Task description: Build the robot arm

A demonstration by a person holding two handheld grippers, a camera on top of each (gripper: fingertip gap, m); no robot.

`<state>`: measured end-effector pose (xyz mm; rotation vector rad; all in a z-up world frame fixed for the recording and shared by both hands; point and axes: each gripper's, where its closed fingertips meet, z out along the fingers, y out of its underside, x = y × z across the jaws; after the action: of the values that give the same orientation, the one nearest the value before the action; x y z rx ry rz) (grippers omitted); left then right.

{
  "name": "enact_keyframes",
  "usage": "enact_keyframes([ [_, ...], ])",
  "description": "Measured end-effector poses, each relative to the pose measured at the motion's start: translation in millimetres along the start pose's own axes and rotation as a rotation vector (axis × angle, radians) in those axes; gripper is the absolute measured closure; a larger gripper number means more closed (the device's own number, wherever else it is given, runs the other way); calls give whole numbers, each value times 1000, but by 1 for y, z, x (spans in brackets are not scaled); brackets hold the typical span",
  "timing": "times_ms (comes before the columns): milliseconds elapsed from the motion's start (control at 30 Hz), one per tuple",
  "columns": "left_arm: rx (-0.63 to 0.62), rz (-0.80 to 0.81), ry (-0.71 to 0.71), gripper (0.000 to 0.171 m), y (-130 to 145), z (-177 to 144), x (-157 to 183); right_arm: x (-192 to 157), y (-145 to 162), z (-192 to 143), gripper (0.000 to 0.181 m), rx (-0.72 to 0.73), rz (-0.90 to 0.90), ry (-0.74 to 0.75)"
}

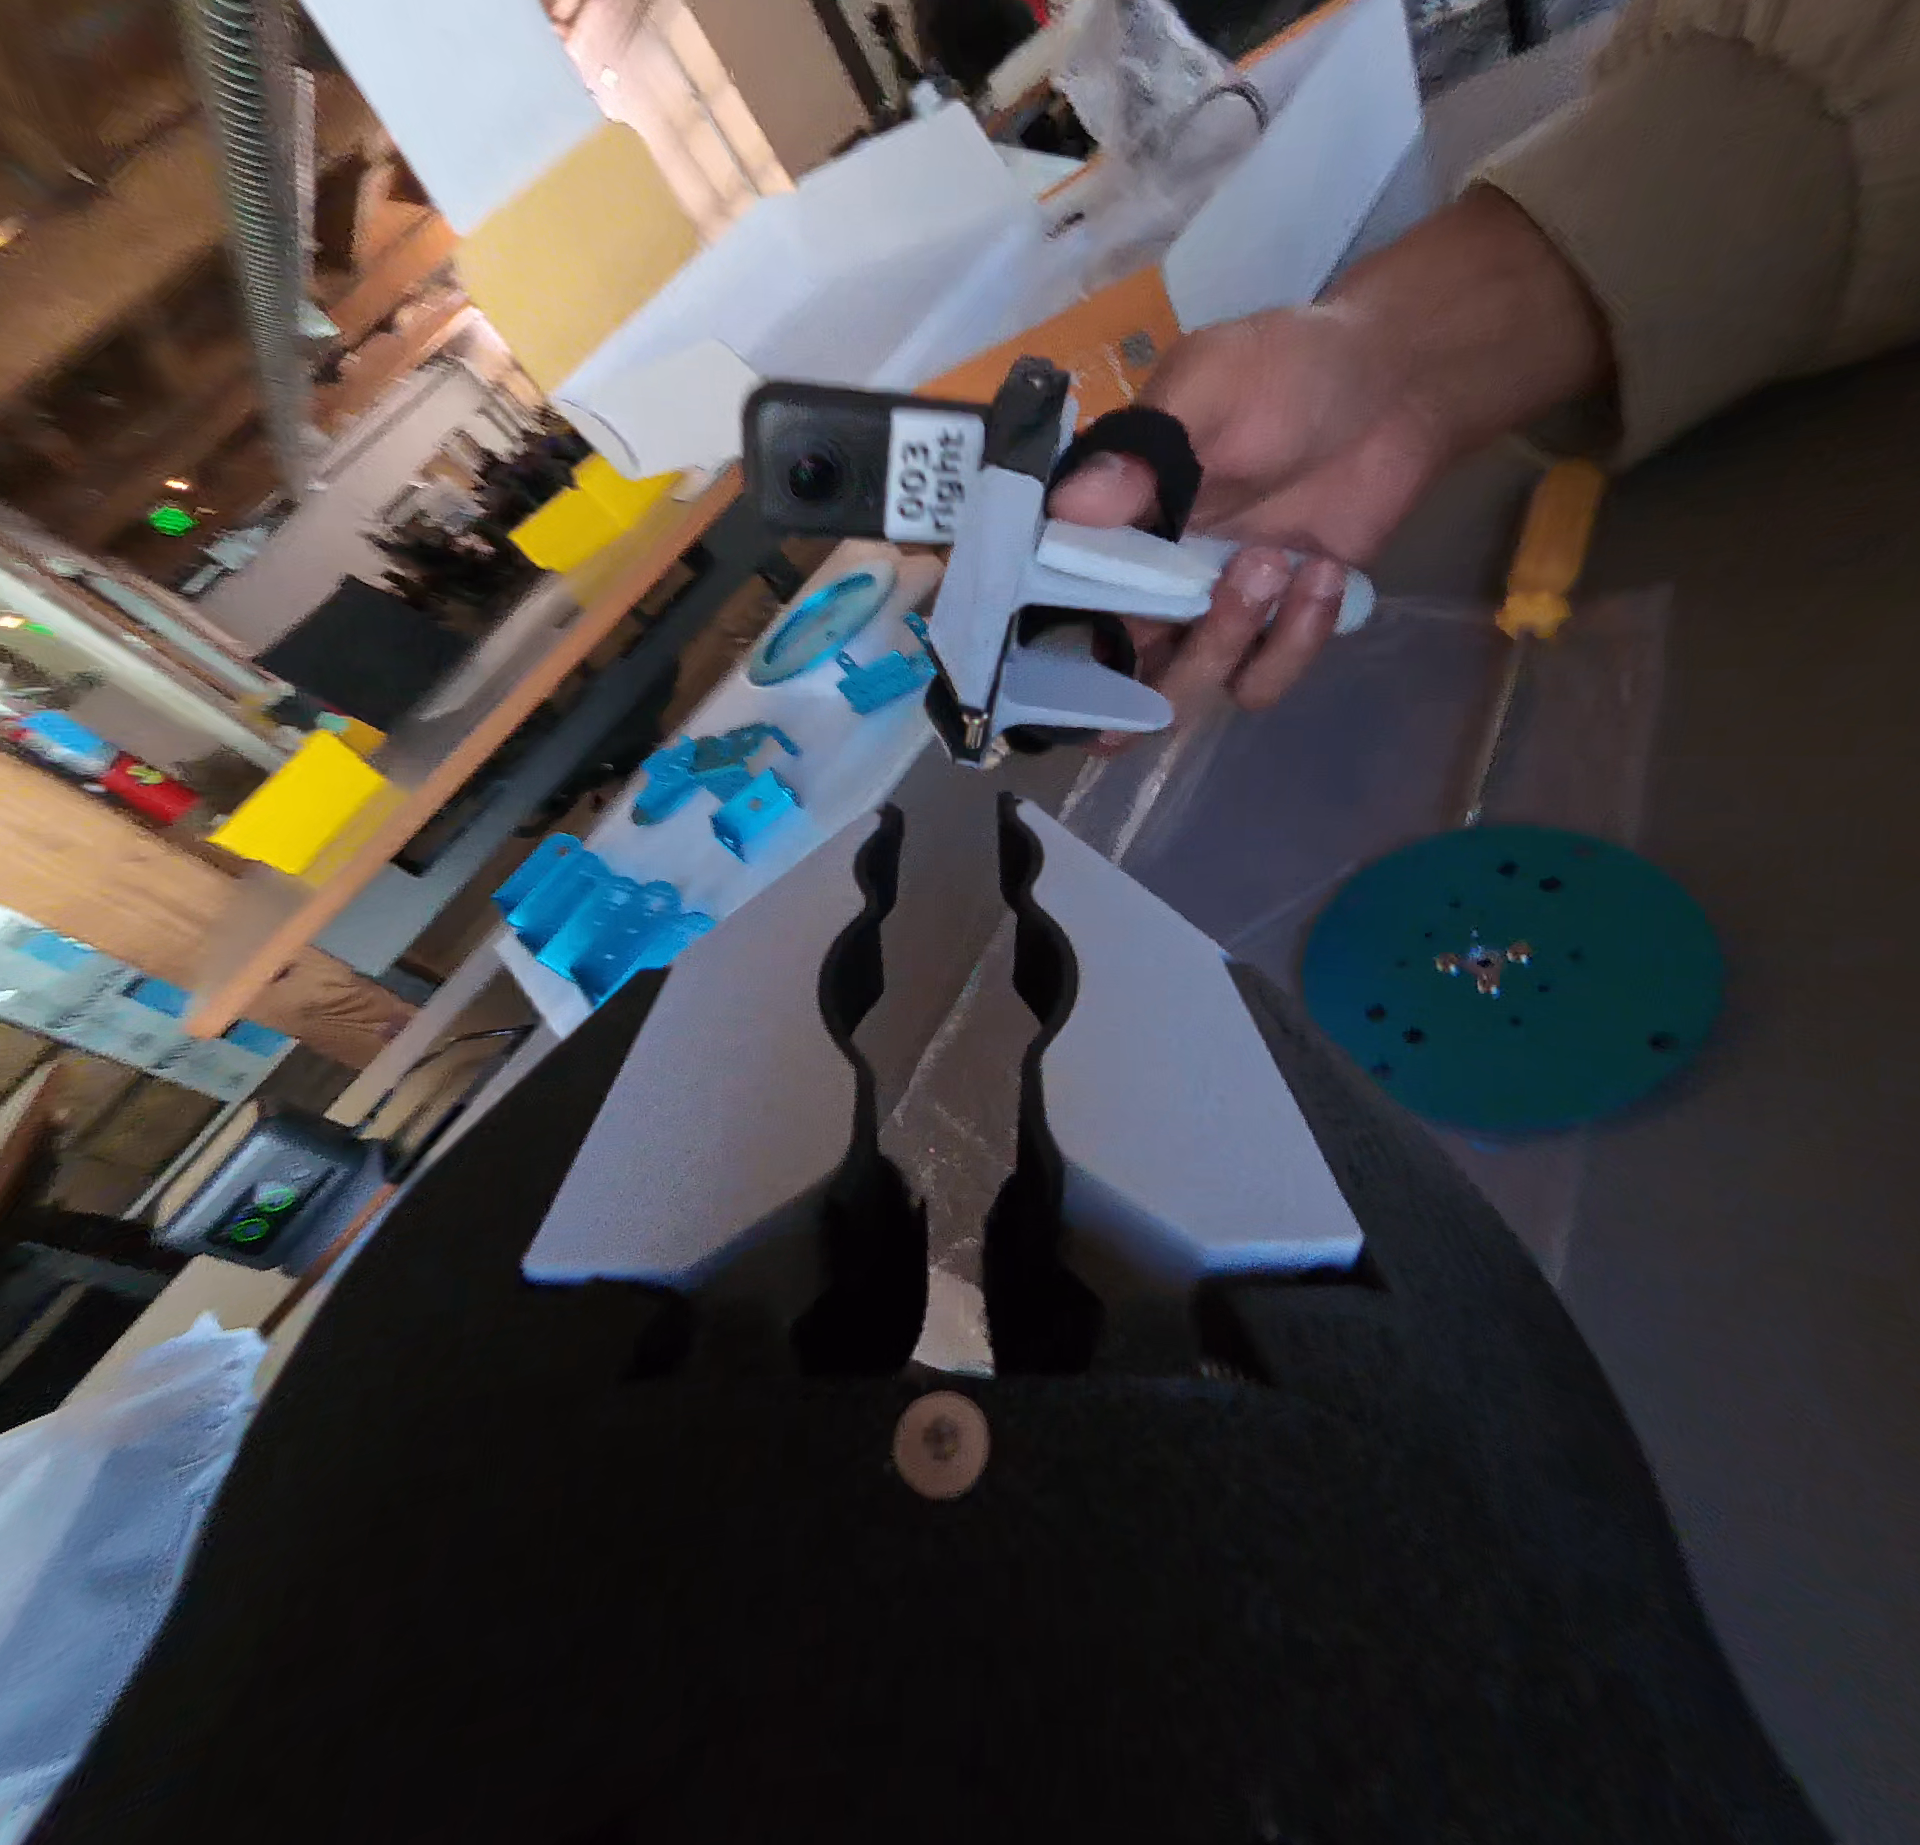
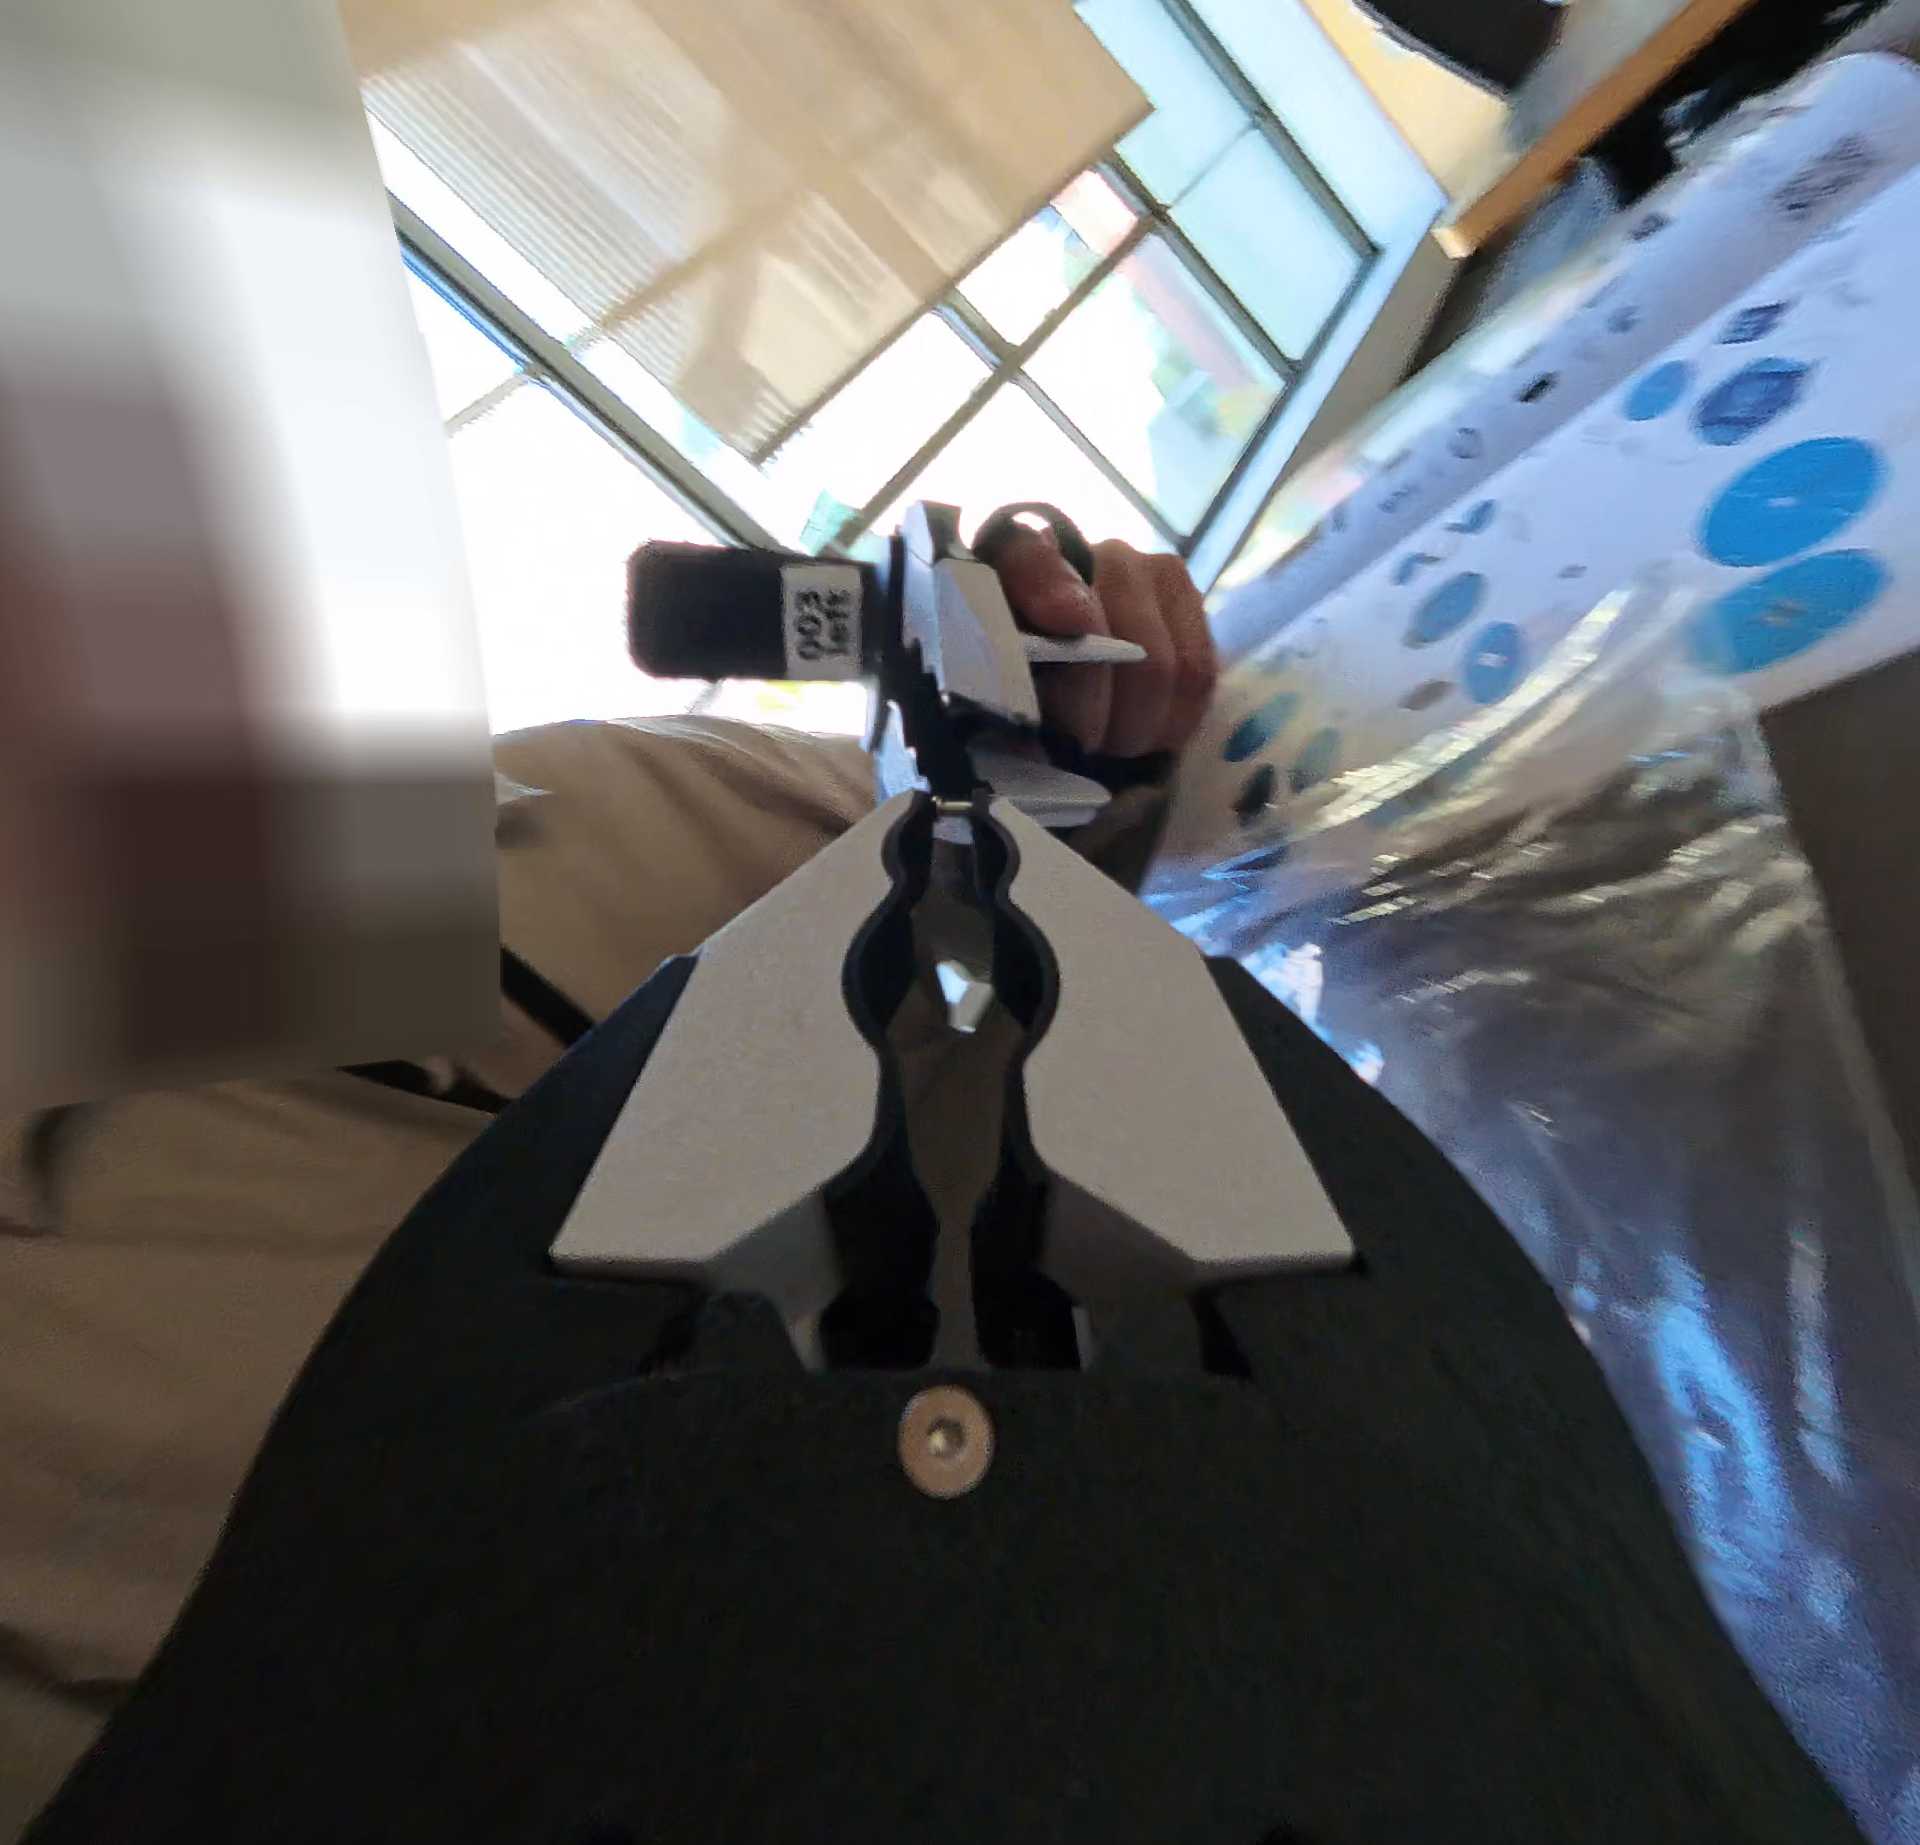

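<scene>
My left gripper (image 1: 948,808) is open and empty, held above the grey table (image 1: 1766,1276). Straight ahead of it a hand (image 1: 1351,465) holds my right gripper (image 1: 975,741), tip to tip with mine and a little apart. My right gripper (image 2: 951,808) is shut on a small silver metal pin (image 2: 951,805), which also shows in the left wrist view (image 1: 975,728). The left gripper also shows in the right wrist view (image 2: 935,751), just beyond the pin. A teal round plate (image 1: 1512,974) with holes and small screws at its centre lies flat on the table to the right.
Several blue metal brackets (image 1: 592,922) and a blue round plate (image 1: 821,621) lie on a white sheet to the left. A yellow-handled screwdriver (image 1: 1548,548) lies at the far right. Blue discs (image 2: 1792,502) lie on the white sheet under clear plastic film. The grippers are tip to tip, or close to it.
</scene>
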<state>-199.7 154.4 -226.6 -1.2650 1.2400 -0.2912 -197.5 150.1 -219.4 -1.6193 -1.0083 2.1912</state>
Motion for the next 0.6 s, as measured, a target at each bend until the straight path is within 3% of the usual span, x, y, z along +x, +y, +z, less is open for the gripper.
enact_keyframes([
  [200,80,19,-84,154,-20,-7,-2,-16,-1,12,175,38,76,-137],
  [600,56,49,-78,168,-23,0,5,-16,3,13,174,30,49,-128],
])
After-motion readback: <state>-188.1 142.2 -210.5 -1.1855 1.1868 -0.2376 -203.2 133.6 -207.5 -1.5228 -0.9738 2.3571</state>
